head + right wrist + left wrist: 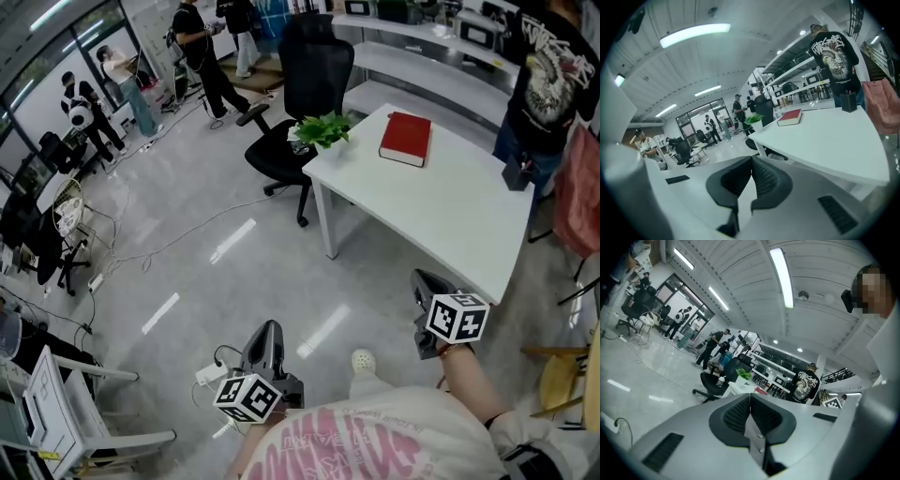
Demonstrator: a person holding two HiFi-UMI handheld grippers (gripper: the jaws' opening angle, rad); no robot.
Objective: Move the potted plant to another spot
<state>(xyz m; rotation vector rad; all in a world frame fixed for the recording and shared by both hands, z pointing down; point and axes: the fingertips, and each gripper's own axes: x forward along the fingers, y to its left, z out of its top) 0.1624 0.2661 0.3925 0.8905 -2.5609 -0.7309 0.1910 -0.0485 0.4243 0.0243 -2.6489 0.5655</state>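
Potted plant (323, 129): green leaves, pot apparently white, table (450, 216) corner | left gripper (268, 330), right gripper (422, 278): jaws together, empty

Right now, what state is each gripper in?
Left gripper: closed, holding nothing.
Right gripper: closed, holding nothing.

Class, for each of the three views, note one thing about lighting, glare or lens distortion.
Head view: bright streaks of glare lie on the glossy floor, while the white table is evenly lit. Left gripper view: fisheye bends the ceiling light strip and darkens the corners. Right gripper view: the same bulge curves the table's edge; the potted plant shows small but recognisable.
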